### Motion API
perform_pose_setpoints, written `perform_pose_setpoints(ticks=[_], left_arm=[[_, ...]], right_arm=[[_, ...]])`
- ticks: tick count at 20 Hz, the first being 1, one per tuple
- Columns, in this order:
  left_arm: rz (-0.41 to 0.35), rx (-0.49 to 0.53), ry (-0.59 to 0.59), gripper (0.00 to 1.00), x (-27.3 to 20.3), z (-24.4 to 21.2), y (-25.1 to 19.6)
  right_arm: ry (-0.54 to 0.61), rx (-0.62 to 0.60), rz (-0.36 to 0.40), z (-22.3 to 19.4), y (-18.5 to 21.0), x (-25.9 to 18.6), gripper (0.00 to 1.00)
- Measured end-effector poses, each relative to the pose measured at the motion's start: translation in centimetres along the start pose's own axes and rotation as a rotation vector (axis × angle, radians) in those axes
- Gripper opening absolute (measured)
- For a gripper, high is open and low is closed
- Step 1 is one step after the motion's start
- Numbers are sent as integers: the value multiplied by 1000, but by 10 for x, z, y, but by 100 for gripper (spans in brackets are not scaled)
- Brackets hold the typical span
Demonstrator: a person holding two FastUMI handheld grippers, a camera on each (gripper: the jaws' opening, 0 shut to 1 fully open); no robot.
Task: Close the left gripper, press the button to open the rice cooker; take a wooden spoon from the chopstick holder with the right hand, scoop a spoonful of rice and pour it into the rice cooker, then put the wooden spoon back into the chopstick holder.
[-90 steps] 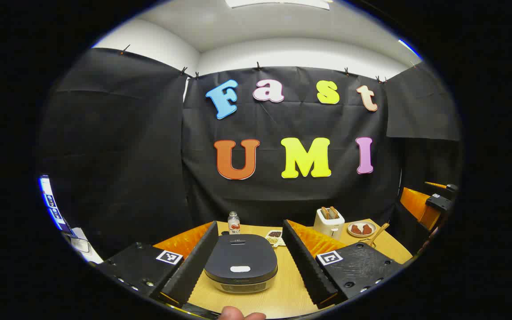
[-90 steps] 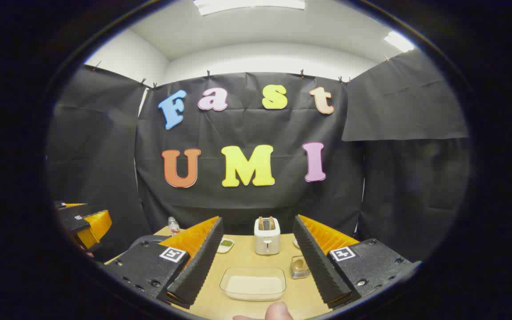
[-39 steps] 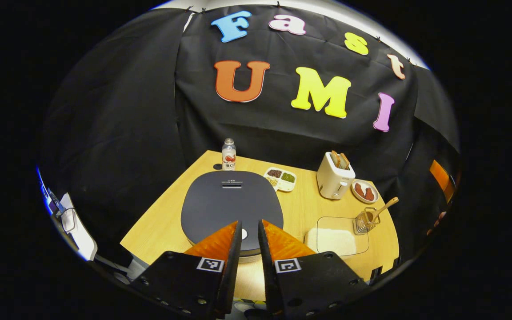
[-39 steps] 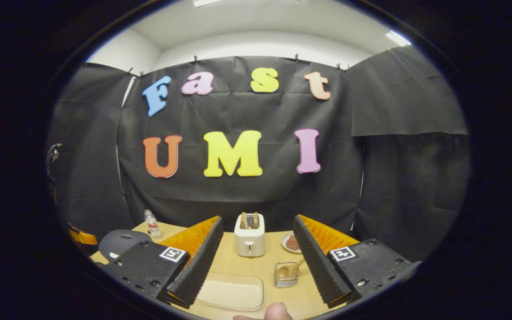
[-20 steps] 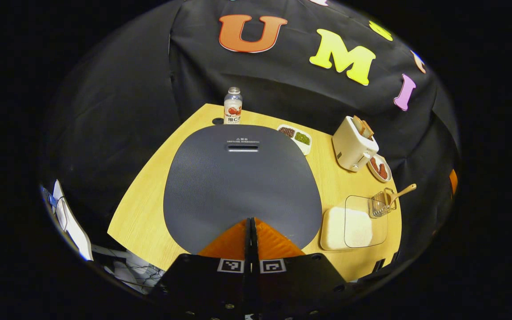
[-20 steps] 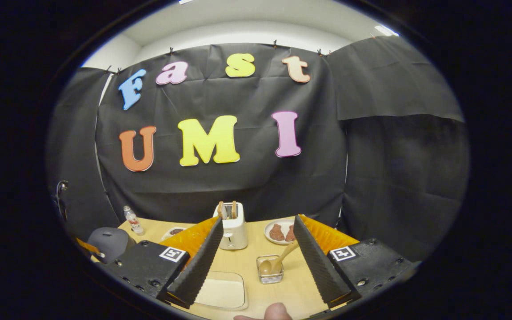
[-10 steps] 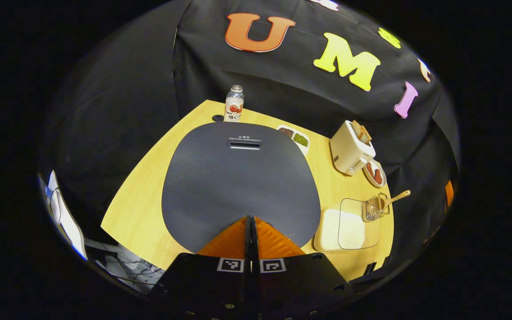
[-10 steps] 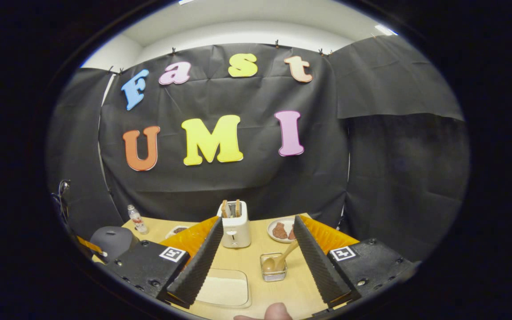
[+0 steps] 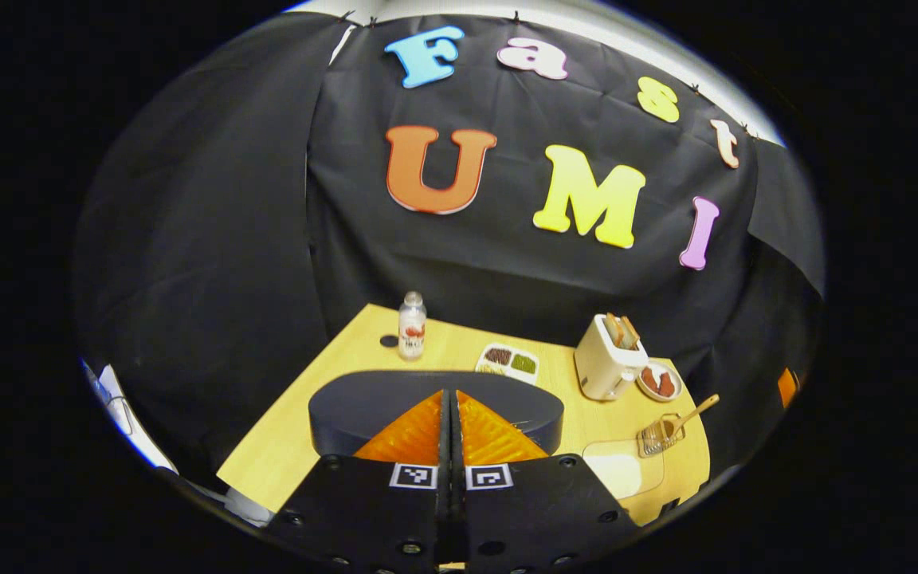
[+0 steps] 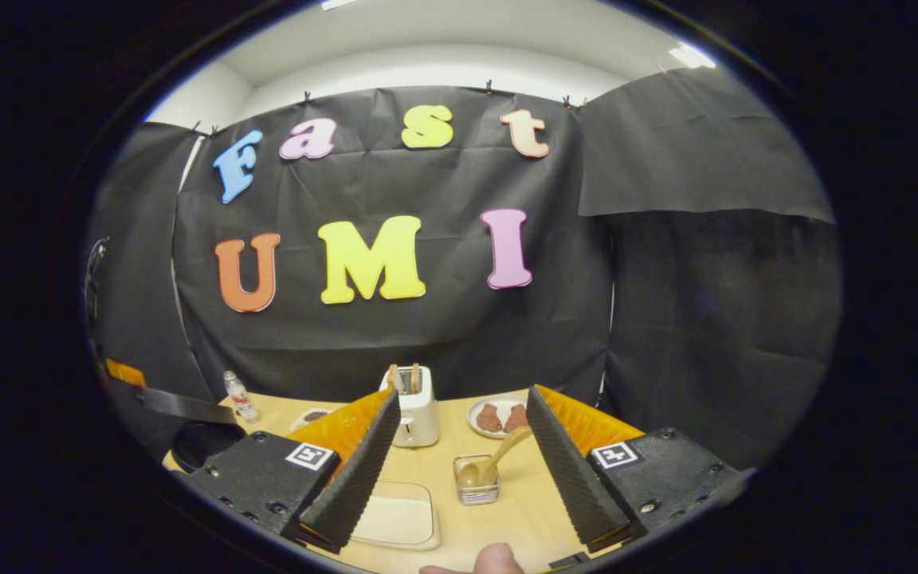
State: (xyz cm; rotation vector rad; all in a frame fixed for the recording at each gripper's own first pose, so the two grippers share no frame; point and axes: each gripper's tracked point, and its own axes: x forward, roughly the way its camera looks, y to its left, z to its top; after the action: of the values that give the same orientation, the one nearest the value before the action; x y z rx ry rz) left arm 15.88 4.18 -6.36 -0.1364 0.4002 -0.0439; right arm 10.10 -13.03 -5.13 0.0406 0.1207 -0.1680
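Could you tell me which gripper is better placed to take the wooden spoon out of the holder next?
The right gripper: it is open, and the wooden spoon in the chopstick holder sits just ahead between its fingers. The left gripper is shut, over the rice cooker.

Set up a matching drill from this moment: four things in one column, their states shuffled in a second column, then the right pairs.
Things
1. wooden spoon
2. toaster
3. left tongs
4. right tongs

States
A. open wide, gripping nothing
B. has slices of bread sticking out of the top
C. shut, with nothing between the fingers
D. stands bowl down in the wire holder, handle leaning out

Pairs: 1-D, 2-B, 3-C, 4-A
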Motion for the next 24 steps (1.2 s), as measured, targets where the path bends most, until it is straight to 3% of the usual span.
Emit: perform_pose_setpoints(ticks=[4,11,12,13,18,19,24], left_arm=[[-15,-13,-118,0,-9,40,-7],[-29,2,-235,2,-42,53,-21],[-27,-2,-241,6,-47,52,-23],[-34,-7,-244,0,-50,53,-28],[-26,15,-286,100,-62,52,-39],[-17,22,-295,96,-64,52,-41],[-27,36,-346,95,-71,60,-69]], right_arm=[[-28,-11,0,10,-2,-5,100],[-10,-22,-7,5,-14,-5,100],[-8,-25,-8,3,-16,-6,100],[-6,-28,-8,2,-19,-5,100],[12,-29,-8,-10,-32,1,100],[16,-27,-1,-14,-33,3,100],[76,-24,42,-47,-38,24,100]])
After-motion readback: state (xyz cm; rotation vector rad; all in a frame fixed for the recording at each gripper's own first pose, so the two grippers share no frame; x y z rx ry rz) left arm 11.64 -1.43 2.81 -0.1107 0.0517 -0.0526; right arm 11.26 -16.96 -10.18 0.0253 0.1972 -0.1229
